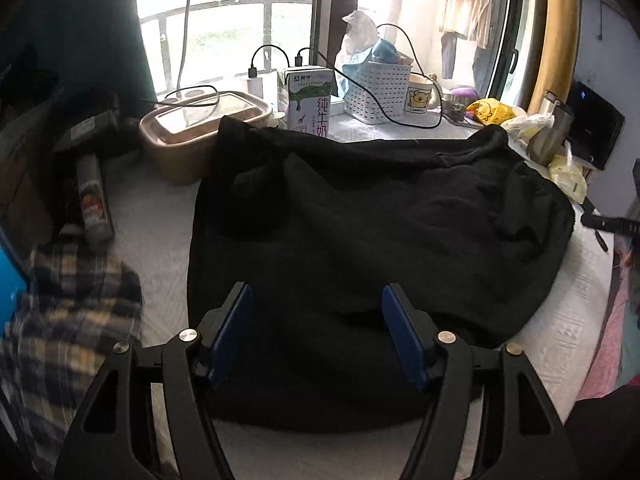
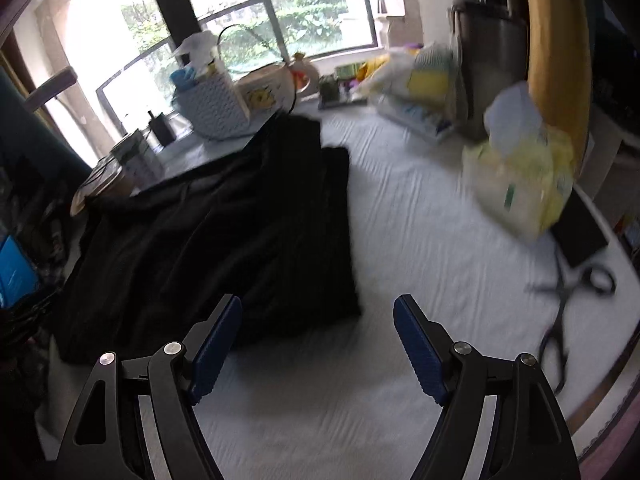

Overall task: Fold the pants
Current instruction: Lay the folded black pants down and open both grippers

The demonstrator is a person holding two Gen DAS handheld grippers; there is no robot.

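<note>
Pants [image 1: 360,240]: a black garment is seen lying on the white bed sheet [image 2: 420,240], bunched and creased, its far edge reaching toward the cluttered windowsill.

Shape of garment: in the right wrist view the pants [image 2: 224,240] are shown with one fairly straight right-hand edge and a squared near corner; elsewhere the cloth is rumpled. Legs and waistband cannot be told apart.

Left tool [image 1: 316,332]: the blue pads are held wide apart above the near part of the pants; nothing is gripped between them.

Right tool [image 2: 318,344]: the jaws are likewise spread wide and hold nothing. It is placed over bare sheet, just beside the near right corner of the pants, the left pad overlapping the cloth edge in the picture.

Progress: some doubling-over is judged to be in place, since the cloth forms a compact block rather than a long spread. Whether this is a deliberate fold cannot be told. A neat final fold is not yet shown.

Remaining work: flattening of the wrinkles and at least one further fold are judged to be left.

Surroundings: a plaid cloth [image 1: 68,320] lies left of the pants, a milk carton [image 1: 310,98] and a white basket [image 1: 378,88] stand beyond them, and scissors [image 2: 568,304] lie well apart on the right.
</note>
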